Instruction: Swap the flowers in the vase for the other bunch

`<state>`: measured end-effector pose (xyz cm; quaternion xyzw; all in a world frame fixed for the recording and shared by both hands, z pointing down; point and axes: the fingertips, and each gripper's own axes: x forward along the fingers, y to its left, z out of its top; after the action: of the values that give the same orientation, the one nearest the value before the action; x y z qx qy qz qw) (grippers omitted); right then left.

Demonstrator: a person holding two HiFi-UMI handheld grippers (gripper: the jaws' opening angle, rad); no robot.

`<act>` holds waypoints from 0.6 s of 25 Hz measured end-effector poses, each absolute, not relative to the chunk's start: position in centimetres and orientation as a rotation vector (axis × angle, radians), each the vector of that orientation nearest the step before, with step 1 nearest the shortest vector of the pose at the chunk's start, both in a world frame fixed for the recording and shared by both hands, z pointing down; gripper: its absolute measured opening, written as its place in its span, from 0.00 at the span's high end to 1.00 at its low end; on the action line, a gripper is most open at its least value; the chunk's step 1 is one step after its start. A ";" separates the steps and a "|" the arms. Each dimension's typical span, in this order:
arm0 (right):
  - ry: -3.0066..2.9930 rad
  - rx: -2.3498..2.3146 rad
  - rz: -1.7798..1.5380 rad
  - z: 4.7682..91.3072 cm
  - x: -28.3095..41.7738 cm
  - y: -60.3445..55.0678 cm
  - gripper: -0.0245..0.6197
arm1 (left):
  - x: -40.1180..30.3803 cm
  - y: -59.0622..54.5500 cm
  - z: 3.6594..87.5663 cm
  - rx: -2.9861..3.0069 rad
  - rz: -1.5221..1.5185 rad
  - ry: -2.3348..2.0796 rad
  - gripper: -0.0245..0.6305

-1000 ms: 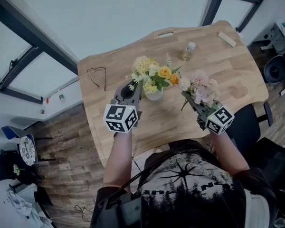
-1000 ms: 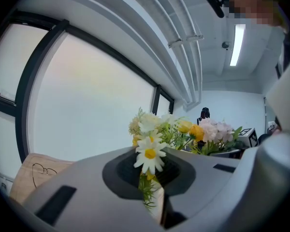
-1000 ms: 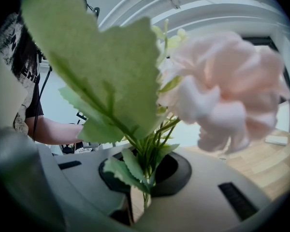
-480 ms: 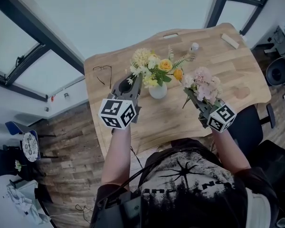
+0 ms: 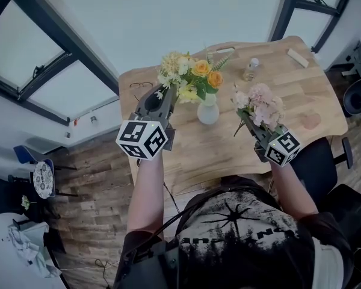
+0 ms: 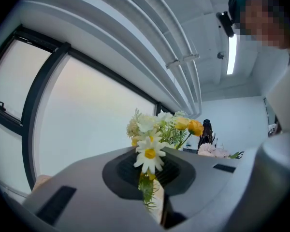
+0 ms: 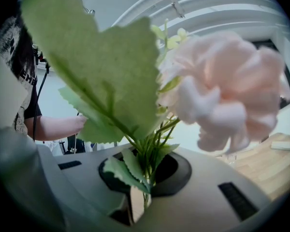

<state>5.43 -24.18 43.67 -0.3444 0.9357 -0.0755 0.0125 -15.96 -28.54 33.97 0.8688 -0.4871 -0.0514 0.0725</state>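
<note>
L gripper (image 5: 163,95): clamped on yellow bunch (image 5: 189,77), blooms beyond tips
R gripper (image 5: 245,118): clamped on pink bunch (image 5: 260,104) stems
vase (image 5: 208,112): btwn both, left of R jaws, mouth up

Light wooden table (image 5: 228,149), white vase (image 5: 208,112) near its middle, small bottle (image 5: 250,70), eyeglasses (image 5: 141,85), pale block (image 5: 298,58)

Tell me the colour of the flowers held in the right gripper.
Pale pink. The bunch shows best in the right gripper view.
</note>
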 end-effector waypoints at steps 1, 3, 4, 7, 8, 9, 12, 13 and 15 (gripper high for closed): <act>2.914 -1.071 -0.234 43.5 5.3 -24.1 0.91 | -16.2 -28.4 33.4 2.615 -0.164 -1.472 0.89; 2.912 -1.064 -0.236 43.3 5.2 -23.9 0.91 | -16.6 -28.1 32.4 2.626 -0.183 -1.489 0.89; 2.912 -1.062 -0.236 43.2 5.2 -23.8 0.91 | -16.8 -28.0 31.9 2.630 -0.190 -1.496 0.89; 2.916 -1.053 -0.228 42.8 5.2 -23.5 0.91 | -17.3 -27.6 30.5 2.641 -0.207 -1.520 0.89; 2.916 -1.048 -0.224 42.7 5.1 -23.4 0.91 | -17.5 -27.4 30.1 2.644 -0.212 -1.526 0.89; 2.915 -1.042 -0.222 42.7 5.1 -23.2 0.91 | -17.7 -27.2 29.8 2.646 -0.216 -1.532 0.89; 2.915 -1.035 -0.219 42.6 4.8 -22.7 0.91 | -18.3 -26.3 29.7 2.640 -0.214 -1.551 0.89; 2.917 -1.031 -0.220 42.6 4.7 -22.5 0.91 | -18.5 -26.0 29.9 2.633 -0.211 -1.558 0.89; 2.921 -1.016 -0.228 43.0 4.4 -22.2 0.91 | -18.9 -25.4 30.6 2.615 -0.202 -1.571 0.89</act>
<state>4.40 -22.21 42.96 -0.3275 0.9418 -0.0736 0.0203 -18.95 -25.37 30.56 0.8545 -0.5135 -0.0659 0.0423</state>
